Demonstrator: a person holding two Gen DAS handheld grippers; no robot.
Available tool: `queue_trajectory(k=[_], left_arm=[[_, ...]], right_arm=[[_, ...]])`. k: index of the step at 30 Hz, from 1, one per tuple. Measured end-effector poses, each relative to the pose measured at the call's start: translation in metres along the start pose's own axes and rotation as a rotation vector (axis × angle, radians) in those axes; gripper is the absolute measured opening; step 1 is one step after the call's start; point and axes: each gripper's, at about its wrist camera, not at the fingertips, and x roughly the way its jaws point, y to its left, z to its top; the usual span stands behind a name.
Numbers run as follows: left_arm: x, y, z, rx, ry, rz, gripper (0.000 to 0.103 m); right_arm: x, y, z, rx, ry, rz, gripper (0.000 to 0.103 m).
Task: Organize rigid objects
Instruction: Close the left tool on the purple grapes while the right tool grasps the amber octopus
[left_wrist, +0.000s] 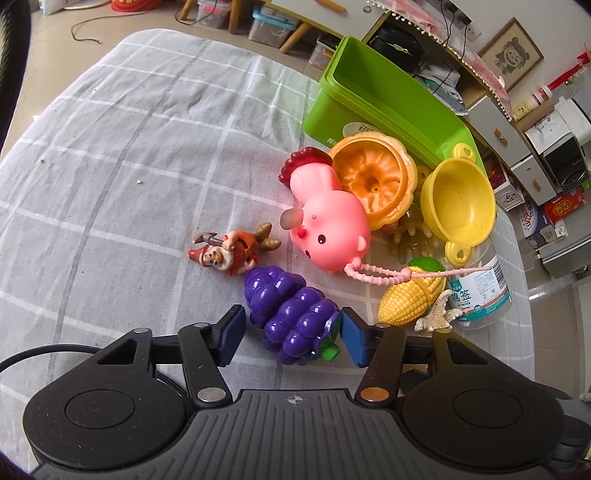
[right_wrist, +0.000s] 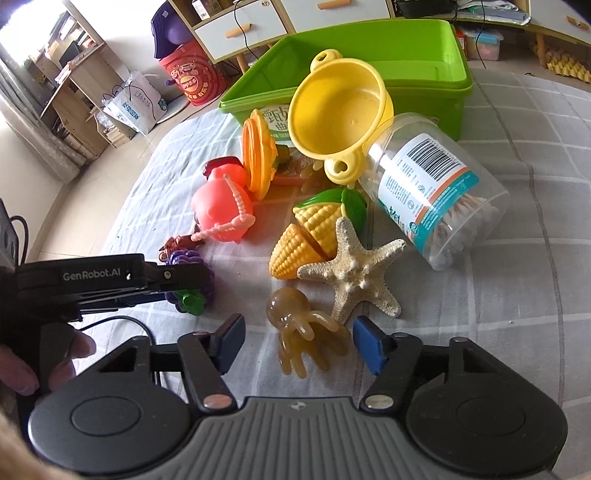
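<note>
Glossy purple grapes (left_wrist: 291, 317), green-stemmed, lying sideways

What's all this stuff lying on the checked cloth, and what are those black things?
Bin: one, green, far edge, open.
Pot: one, yellow, tipped against bin.
Pumpkin half: one, orange, before bin.
Pig: one, pink, centre.
Corn: one, yellow, split in two.
Starfish: one, cream, beside corn.
Jar: one, clear, on its side.
Octopus: one, amber, between right jaws.
Grapes: one, purple, between left jaws.
Gnome: one, red-brown, beside pig.
Left gripper: black, open.
Right gripper: black, open.
</note>
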Motion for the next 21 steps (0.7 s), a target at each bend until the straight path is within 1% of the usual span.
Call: queue_trajectory(k=[3, 5, 10, 21], left_arm=[[-0.001, -0.001, -0.001, 0.005, -0.003, 0.001, 0.057], [-0.001, -0.002, -0.001, 0.008, -0.004, 0.002, 0.057], [-0.005, -0.002, -0.001, 0.007, -0.018, 0.002, 0.056], [-0.020, -0.007, 0.002, 0.011, -0.053, -0.026, 0.056]], right_arm=[[0.002, 0.001, 0.000, -0.006, 0.002, -0.002, 0.038], [0.003, 0.002, -0.001, -0.007, 0.002, -0.002, 0.032], [0.005, 0.003, -0.002, -0.014, 0.006, -0.012, 0.022], [-0.006, 0.006, -0.002, -0.008, -0.005, 0.004, 0.022]])
